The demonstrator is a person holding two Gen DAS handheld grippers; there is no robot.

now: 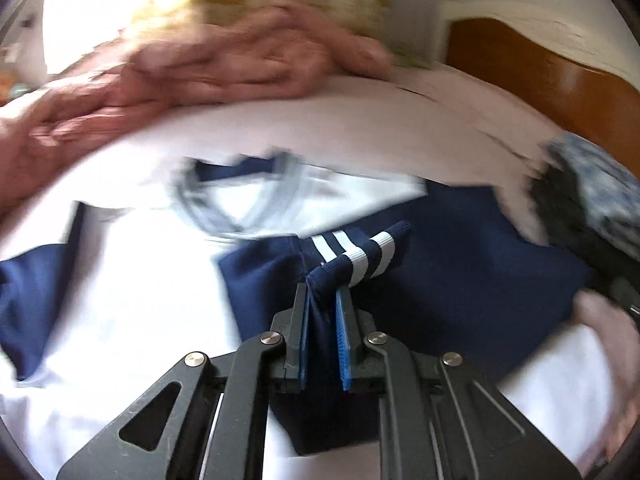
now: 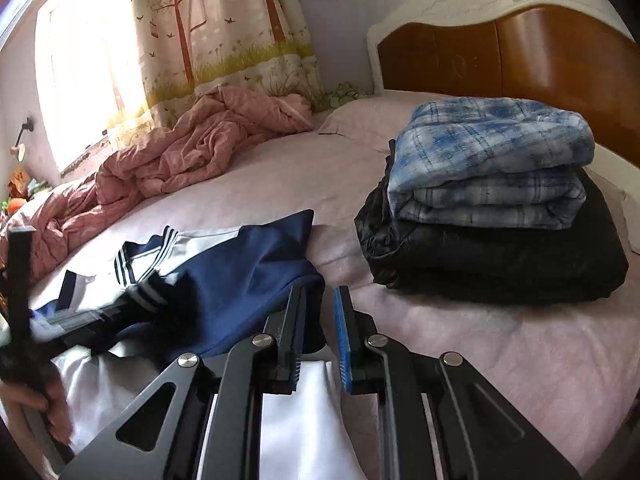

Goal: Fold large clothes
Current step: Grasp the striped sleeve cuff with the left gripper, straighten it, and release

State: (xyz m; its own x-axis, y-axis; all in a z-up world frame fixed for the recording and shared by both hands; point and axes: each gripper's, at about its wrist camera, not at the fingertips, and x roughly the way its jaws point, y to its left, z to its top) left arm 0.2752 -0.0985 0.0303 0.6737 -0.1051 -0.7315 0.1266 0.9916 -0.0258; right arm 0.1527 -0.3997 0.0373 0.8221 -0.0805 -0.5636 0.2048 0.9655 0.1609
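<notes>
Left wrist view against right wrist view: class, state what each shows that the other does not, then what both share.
Only the left wrist view shows the jacket's grey collar and the left gripper shut on the striped navy cuff.

Only the right wrist view shows the tree-print curtain and the right gripper at the navy fabric's edge.

Both show the white-and-navy jacket, pink quilt, folded stack and headboard.

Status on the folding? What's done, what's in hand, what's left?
Done: a folded plaid garment sits stacked on a folded black garment near the headboard. In hand: the navy and white jacket lies on the bed, its striped cuff pinched in the left gripper; the right gripper grips a navy fold. Left: finishing this jacket's fold. The pink quilt remains rumpled.
</notes>
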